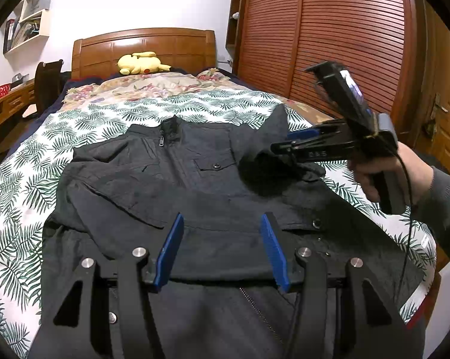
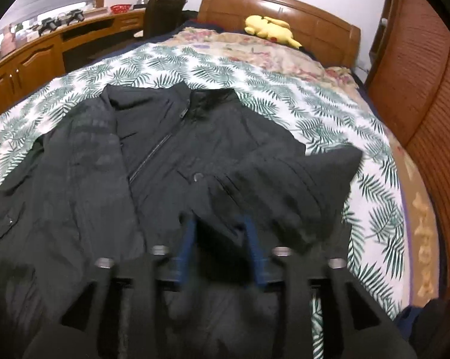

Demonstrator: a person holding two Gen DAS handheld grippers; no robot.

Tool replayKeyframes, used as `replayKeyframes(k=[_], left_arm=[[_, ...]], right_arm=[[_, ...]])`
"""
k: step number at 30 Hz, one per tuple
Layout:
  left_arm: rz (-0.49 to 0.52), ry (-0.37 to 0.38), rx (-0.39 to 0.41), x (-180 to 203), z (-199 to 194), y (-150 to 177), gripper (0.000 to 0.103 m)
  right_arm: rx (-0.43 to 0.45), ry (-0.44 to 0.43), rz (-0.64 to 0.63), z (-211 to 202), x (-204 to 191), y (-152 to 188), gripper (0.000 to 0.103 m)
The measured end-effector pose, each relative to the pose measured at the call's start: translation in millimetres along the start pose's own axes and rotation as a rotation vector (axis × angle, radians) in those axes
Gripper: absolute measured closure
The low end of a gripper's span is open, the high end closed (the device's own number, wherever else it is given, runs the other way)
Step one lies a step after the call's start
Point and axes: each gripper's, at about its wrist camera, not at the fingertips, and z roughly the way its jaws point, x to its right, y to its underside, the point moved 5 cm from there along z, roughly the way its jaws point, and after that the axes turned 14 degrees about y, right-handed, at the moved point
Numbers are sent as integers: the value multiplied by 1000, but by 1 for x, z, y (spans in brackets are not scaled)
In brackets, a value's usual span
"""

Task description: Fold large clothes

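A large black zip jacket lies face up on the bed, collar toward the headboard; it also shows in the right wrist view. Its left sleeve is folded across the chest. My left gripper is open and empty, hovering low over the jacket's lower front. My right gripper shows in the left wrist view at the jacket's right side, with the right sleeve bunched at its tip and lifted off the bed. In its own blurred view the right gripper has its blue fingers apart with dark sleeve cloth between them.
The bed has a leaf-print cover and a floral quilt near the wooden headboard, with a yellow plush toy. A slatted wooden wardrobe stands on the right. A desk and chair stand on the left.
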Motion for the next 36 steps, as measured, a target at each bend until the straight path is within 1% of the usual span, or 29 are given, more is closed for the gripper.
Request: replayKeyframes(k=[1, 5, 6, 10, 16, 23, 29, 33, 36], left_arm=[[1, 1, 2, 0, 0, 0, 50], [-3, 0, 4, -1, 1, -1, 50], [-5, 0, 4, -1, 1, -1, 50], [-8, -2, 1, -2, 2, 0, 50], [-7, -3, -3, -2, 2, -1, 50], [-3, 3, -6, 0, 2, -3, 50], [-3, 2, -12, 0, 5, -2, 50], [-1, 0, -16, 1, 7, -1, 50], [0, 0, -20, 0, 8, 0, 50]], right_arm=[[9, -1, 6, -6, 3, 2, 49], [61, 2, 25, -30, 15, -9, 42], [72, 8, 32, -33, 18, -12, 39], [84, 53, 51, -34, 36, -21, 36], [20, 116, 105, -4, 68, -8, 34], [-90, 186, 178, 41, 105, 24, 34], [-168, 208, 243, 69, 129, 49, 34], [-220, 208, 275, 84, 135, 66, 34], [-235, 197, 276, 90, 132, 73, 34]])
